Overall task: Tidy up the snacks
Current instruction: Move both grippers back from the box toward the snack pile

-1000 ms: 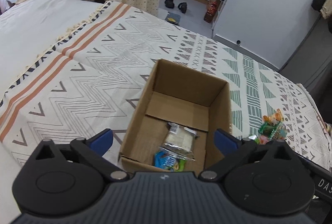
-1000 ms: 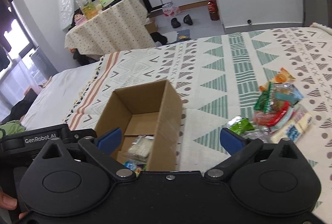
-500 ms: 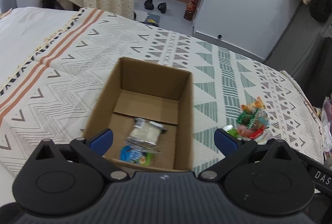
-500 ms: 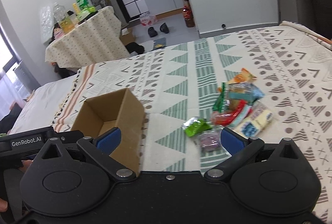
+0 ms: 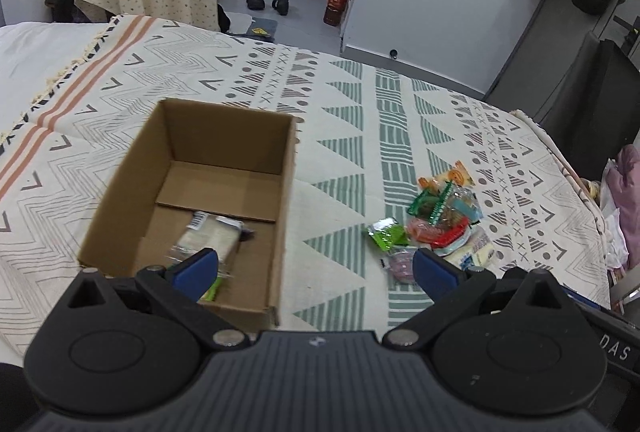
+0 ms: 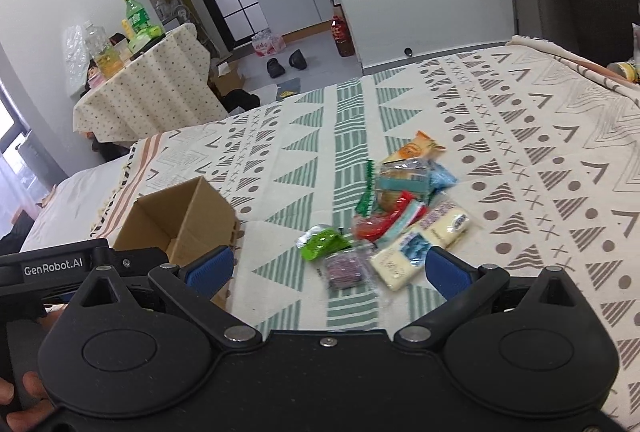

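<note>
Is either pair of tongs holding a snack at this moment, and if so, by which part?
Nothing is held. The left tongs and right tongs both stand open and empty above the bedspread, with the loose snack pile untouched beside the cardboard box.

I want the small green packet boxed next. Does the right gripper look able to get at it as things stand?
Probably yes. The right gripper is open and empty, and the green packet lies flat on the blanket at the pile's near edge, with nothing covering it.

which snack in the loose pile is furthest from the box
The orange packet at the pile's far tip; the green packet lies nearest the cardboard box.
</note>
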### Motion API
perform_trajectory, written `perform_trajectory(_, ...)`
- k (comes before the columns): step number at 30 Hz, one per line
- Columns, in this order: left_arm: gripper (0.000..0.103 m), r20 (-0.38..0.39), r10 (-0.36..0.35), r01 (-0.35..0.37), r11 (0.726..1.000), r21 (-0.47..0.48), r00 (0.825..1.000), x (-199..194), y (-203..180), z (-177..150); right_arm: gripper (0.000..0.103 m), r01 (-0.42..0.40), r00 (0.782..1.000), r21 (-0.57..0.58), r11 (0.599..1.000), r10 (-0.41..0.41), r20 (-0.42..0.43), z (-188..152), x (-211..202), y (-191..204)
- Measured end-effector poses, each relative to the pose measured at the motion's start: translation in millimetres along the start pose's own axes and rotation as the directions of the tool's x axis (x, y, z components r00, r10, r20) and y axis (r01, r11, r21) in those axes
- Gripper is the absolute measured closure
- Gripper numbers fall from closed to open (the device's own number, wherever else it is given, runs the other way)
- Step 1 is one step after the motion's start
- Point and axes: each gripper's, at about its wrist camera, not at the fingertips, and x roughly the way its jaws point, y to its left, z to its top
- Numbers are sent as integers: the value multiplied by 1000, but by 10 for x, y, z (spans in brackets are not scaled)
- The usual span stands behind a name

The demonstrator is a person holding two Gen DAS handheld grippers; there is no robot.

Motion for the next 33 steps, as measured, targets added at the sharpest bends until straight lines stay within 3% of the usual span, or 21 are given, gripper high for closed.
perform_trajectory(15, 1, -22, -26, 28, 998, 63, 999, 194, -469, -79, 0, 53, 998, 78, 996, -55, 23, -53, 24, -624)
perform_trajectory(19, 3, -27, -32, 33, 997, 72, 999, 290, -566, -121, 7, 39, 999, 110, 993, -41, 19, -87, 103, -756)
perform_trajectory(24, 12, -36, -34, 37, 996, 84, 999, 452, -684, -154, 26, 4, 1000, 171, 985, 0, -26, -121, 267, -893)
perform_trajectory(33, 33, -71, -40, 44, 997, 65, 997, 787, -804, -148, 35, -19, 998, 212, 977, 31, -53, -112, 521, -1014)
